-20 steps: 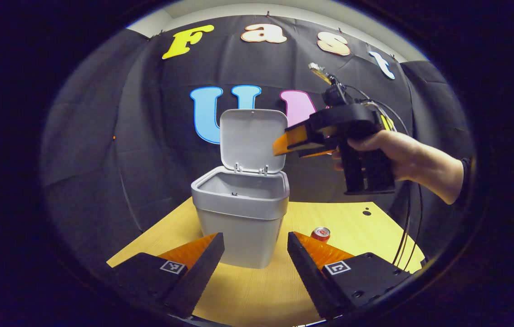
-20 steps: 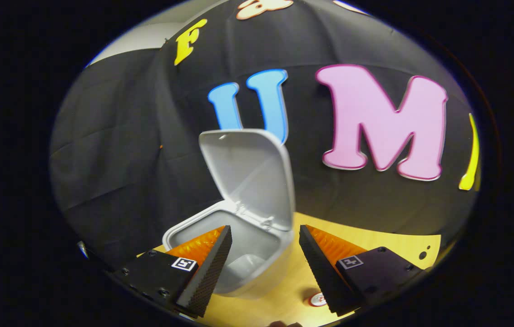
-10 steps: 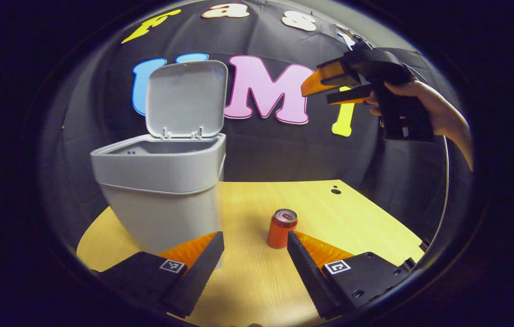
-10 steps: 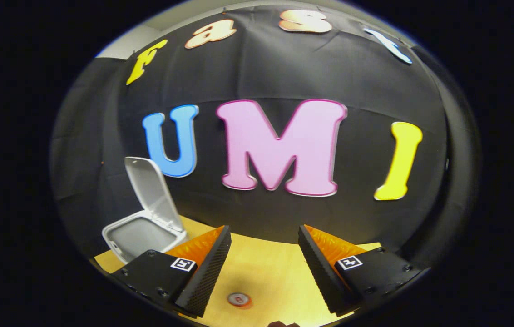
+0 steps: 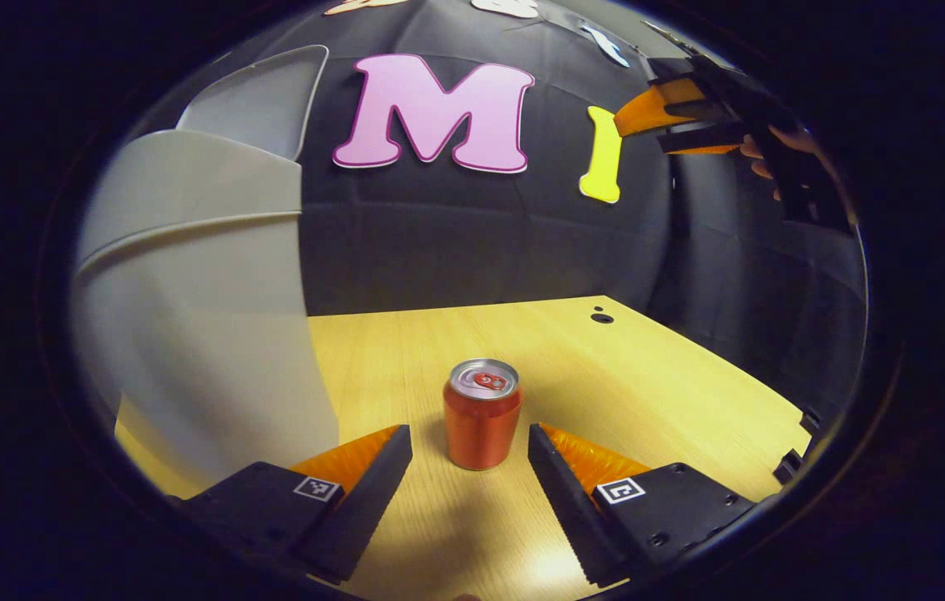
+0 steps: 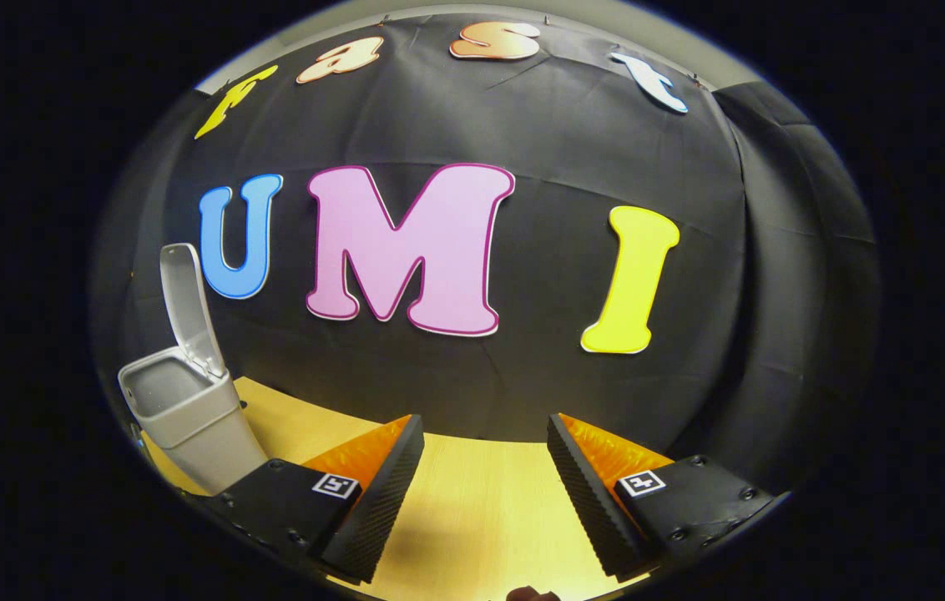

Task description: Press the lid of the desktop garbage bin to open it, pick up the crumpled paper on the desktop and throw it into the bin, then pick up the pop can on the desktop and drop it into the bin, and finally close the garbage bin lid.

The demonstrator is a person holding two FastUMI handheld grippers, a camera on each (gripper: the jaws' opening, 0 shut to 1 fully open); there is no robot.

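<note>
Red pop can (image 5: 482,414) upright on wooden surface (image 5: 648,392), just ahead of left gripper (image 5: 470,446), fingers spread apart. Bin (image 5: 189,292) near left, lid (image 5: 260,100) up. Right gripper (image 6: 485,459) also spread, raised well off to right.

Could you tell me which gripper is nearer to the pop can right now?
Left. The left gripper is open just short of the upright pop can, fingers either side. The right gripper is held high, off to the right above the desktop.
</note>
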